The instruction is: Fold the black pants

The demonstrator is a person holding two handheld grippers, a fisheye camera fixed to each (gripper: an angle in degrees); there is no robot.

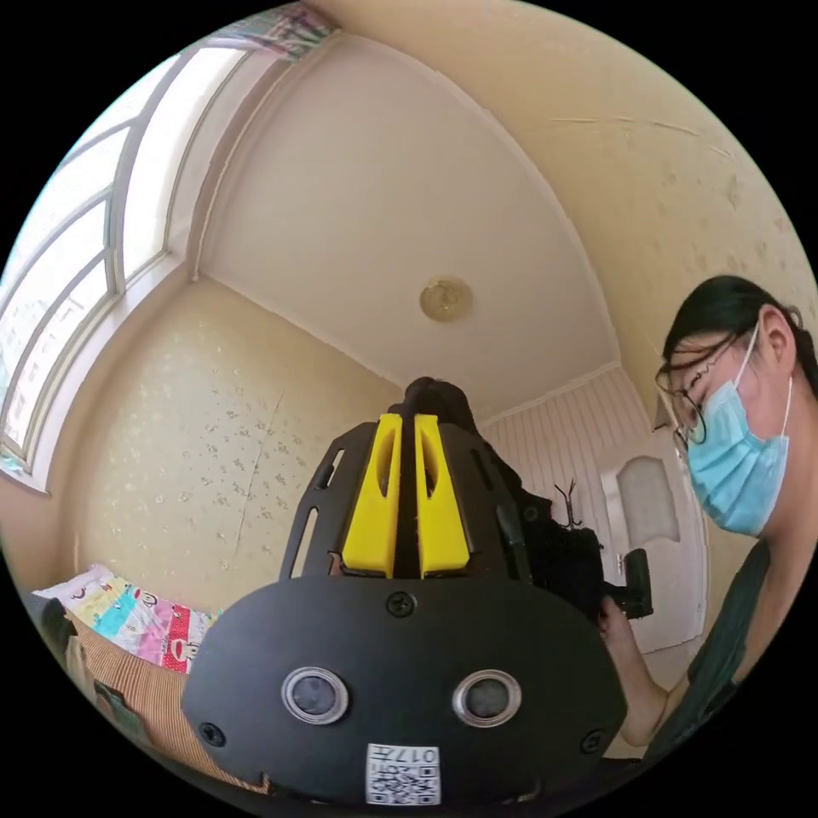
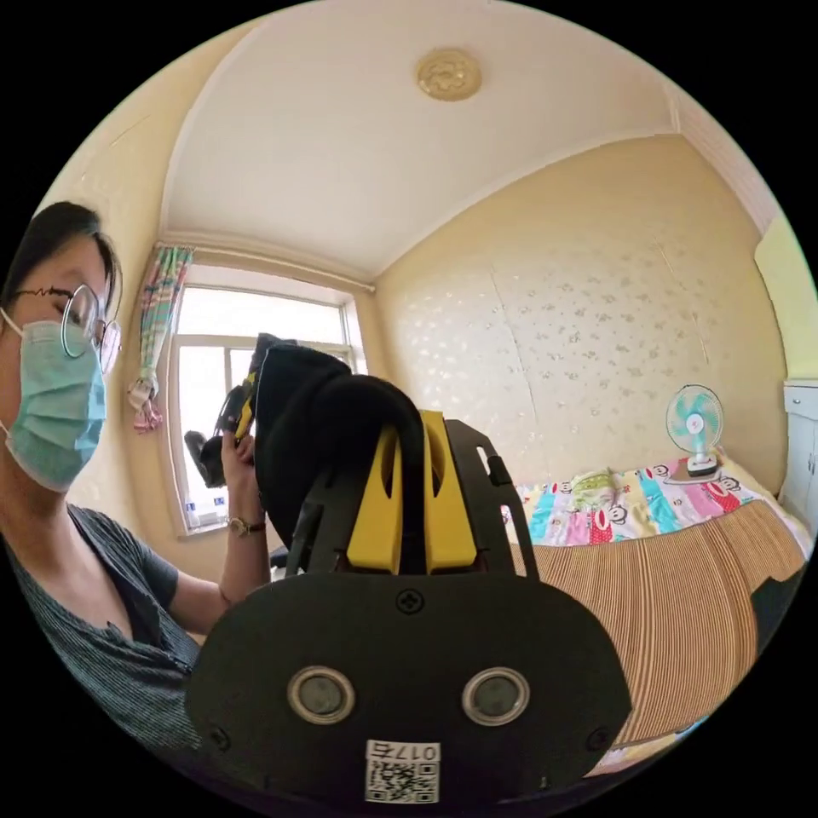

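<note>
While both yellow-jawed grippers, left gripper (image 1: 406, 503) and right gripper (image 2: 411, 503), pinch the soft black pants (image 2: 328, 426) aloft (jaws nearly closed), keep the cloth taut.

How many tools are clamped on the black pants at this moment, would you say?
2: the left tool and the right tool, each with both jaws closed on the black pants, held up in the air.

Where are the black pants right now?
The black pants are held up in the air, pinched between the yellow jaws of both hand-held grippers, with the window behind them in the right gripper view.
</note>
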